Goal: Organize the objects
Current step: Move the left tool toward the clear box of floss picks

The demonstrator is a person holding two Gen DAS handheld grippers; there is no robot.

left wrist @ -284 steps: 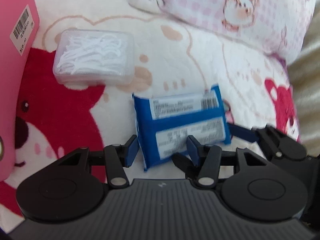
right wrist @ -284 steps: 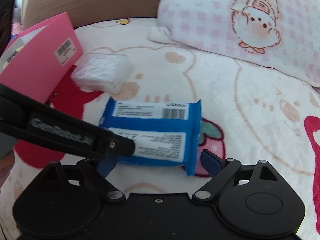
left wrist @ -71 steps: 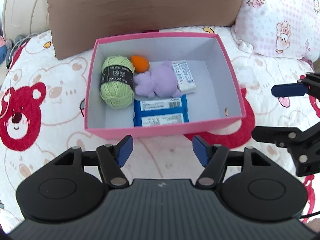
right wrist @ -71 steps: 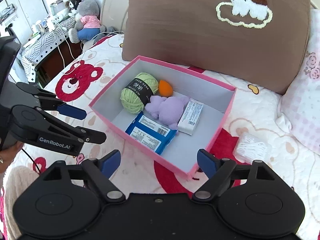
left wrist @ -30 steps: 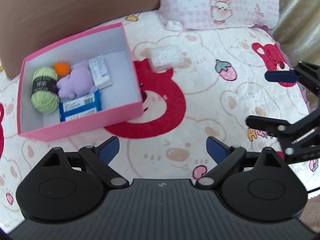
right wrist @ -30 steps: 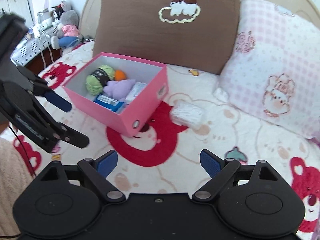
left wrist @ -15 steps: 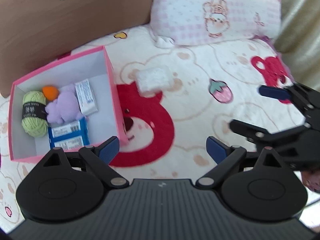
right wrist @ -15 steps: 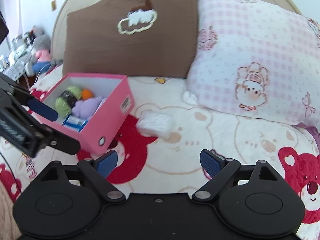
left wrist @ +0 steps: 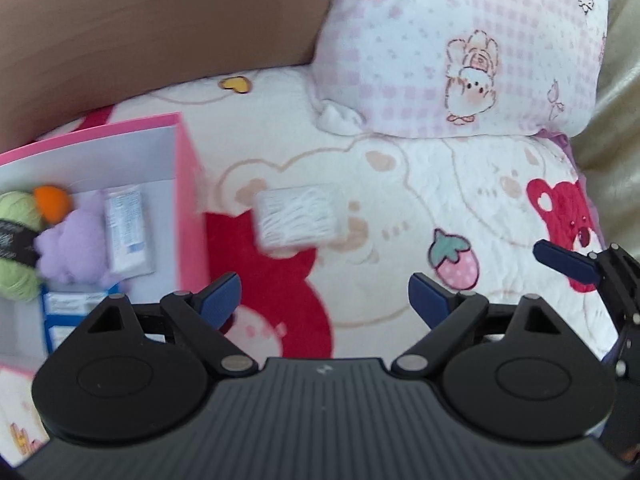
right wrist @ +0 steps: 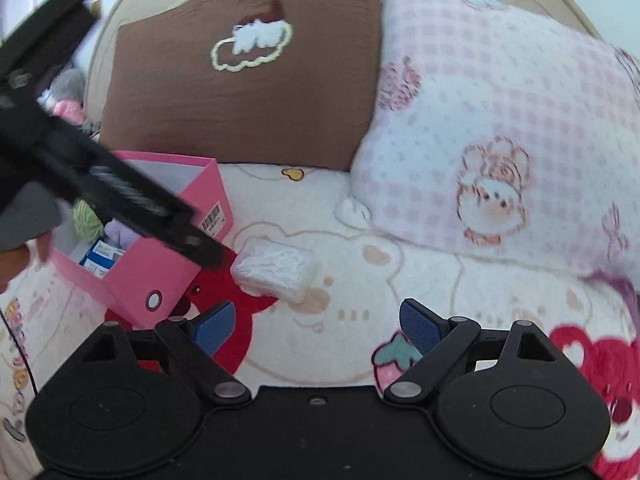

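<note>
A clear plastic box of white floss picks [left wrist: 298,216] lies on the bedspread just right of the pink box [left wrist: 188,200]; it also shows in the right wrist view [right wrist: 276,269] beside the pink box [right wrist: 160,272]. The pink box holds green yarn [left wrist: 16,248], an orange ball [left wrist: 50,200], a purple plush [left wrist: 74,250], a white packet [left wrist: 126,232] and a blue pack [left wrist: 70,306]. My left gripper [left wrist: 324,300] is open and empty, short of the floss box. My right gripper [right wrist: 316,326] is open and empty, near the floss box.
A brown pillow [right wrist: 248,92] and a pink checked pillow [right wrist: 500,152] stand at the head of the bed behind the boxes. The bedspread [left wrist: 400,216] has bear and strawberry prints. A beige curtain [left wrist: 616,120] hangs on the right.
Both grippers have come lower and closer to the floss box, which now looms larger ahead of them. Both stay open and empty. The blue pack, held earlier, lies in the pink box.
</note>
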